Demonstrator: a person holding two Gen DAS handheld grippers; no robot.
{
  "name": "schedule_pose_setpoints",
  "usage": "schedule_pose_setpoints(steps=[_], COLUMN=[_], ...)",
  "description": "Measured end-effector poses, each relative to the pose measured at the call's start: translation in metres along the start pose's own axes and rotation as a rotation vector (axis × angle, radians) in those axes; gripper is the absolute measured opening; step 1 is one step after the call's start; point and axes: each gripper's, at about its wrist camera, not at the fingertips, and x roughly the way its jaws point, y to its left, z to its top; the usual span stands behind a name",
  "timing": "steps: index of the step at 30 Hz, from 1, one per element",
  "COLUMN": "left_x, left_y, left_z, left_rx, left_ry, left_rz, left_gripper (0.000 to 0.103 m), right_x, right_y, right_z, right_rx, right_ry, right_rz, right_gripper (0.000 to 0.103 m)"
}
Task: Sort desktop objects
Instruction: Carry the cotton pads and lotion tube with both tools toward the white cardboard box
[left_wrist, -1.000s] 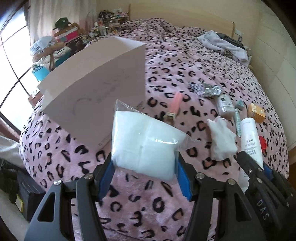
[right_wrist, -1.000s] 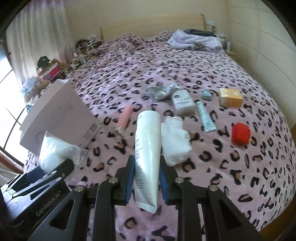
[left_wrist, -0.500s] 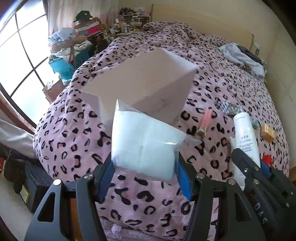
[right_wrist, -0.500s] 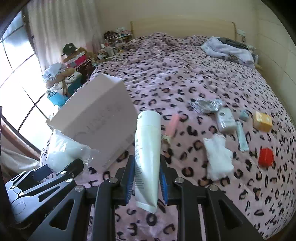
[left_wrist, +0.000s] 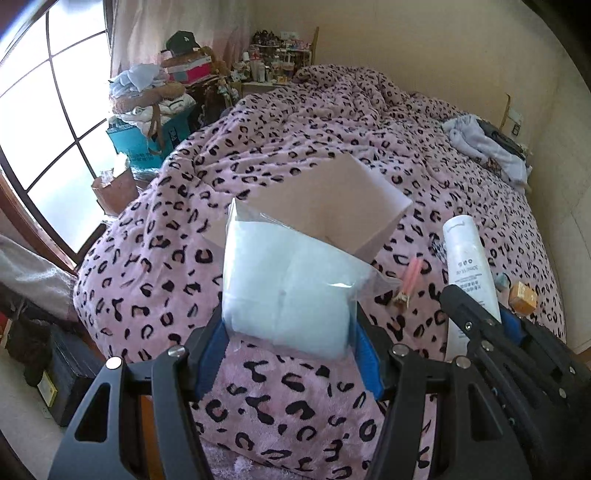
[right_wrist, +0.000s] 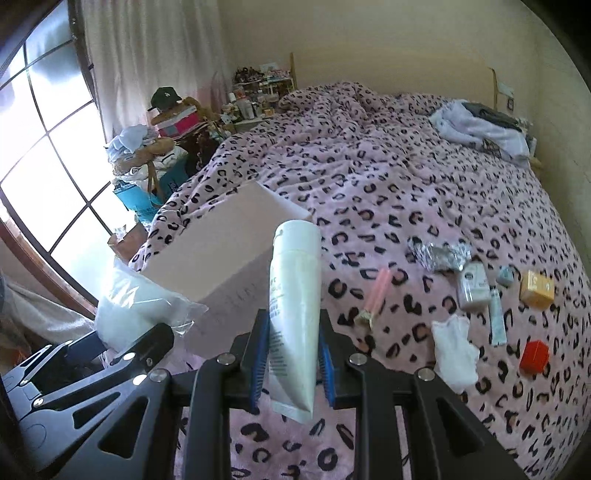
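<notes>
A clear bag of white pads (left_wrist: 286, 291) is being pinched in the left gripper (left_wrist: 288, 343) and a white tube (right_wrist: 295, 306) in the right gripper (right_wrist: 293, 354), both being held above the leopard-print bedspread (right_wrist: 424, 177) near the open cardboard box (left_wrist: 332, 206), so each should be released only once squarely over its opening.

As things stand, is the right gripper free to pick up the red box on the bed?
Probably not. The right gripper is shut on the white tube, so its jaws are full. The red box lies uncovered on the bedspread, off to its right.
</notes>
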Motion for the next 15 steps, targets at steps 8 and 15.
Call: schedule_pose_setpoints(steps=[8, 15], left_x=[0.004, 0.024], left_y=[0.017, 0.025], left_z=[0.022, 0.037], left_rx=[-0.022, -0.032], left_ry=[0.0, 0.025], left_rz=[0.027, 0.03], left_gripper=[0.063, 0.063], right_x=[0.013, 0.049], right_y=[0.024, 0.038], right_z=[0.033, 0.06], right_rx=[-0.057, -0.093], right_ry=[0.002, 0.043], right_rz=[0.029, 0.031], right_gripper=[0.025, 0.025])
